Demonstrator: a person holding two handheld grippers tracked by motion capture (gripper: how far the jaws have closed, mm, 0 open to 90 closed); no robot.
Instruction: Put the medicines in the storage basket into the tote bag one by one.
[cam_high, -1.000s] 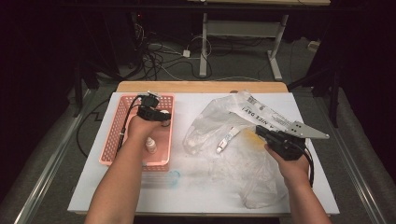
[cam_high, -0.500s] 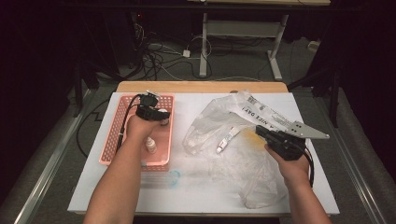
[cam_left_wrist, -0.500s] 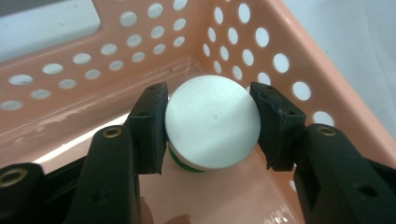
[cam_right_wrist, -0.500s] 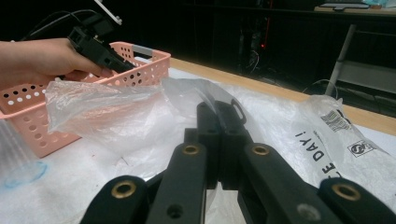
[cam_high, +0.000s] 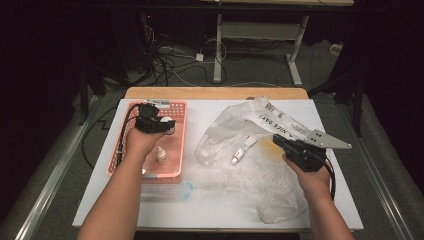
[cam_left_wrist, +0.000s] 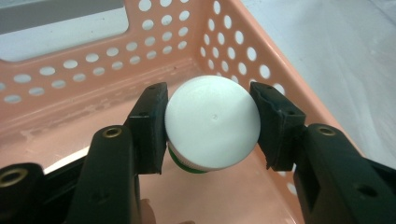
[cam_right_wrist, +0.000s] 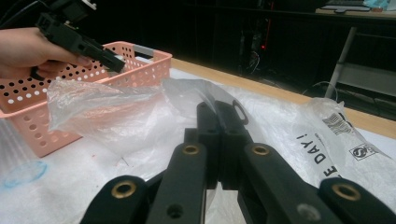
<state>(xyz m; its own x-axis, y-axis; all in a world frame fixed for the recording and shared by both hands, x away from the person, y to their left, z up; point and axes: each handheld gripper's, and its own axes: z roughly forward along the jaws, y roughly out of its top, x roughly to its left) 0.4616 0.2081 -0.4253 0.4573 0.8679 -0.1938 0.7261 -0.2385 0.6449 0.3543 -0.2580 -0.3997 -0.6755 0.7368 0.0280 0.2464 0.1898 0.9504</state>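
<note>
L claw (cam_left_wrist: 212, 128) grips white-capped bottle (cam_left_wrist: 212, 122) over basket (cam_left_wrist: 280, 65).

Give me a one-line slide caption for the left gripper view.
Left tool clamps a round white plastic cap with a green rim over the floor of a perforated salmon-pink plastic basket.

Both forearms were bare, no sleeves showing. The left gripper (cam_high: 162, 123) was black, with a black cable looping from its body. The right gripper (cam_high: 280, 141) was black too and carried a grey three-cornered plate dotted with small holes. Their jaws bore brass-coloured screw rings and ribbed black pads (cam_left_wrist: 150, 126).
</note>
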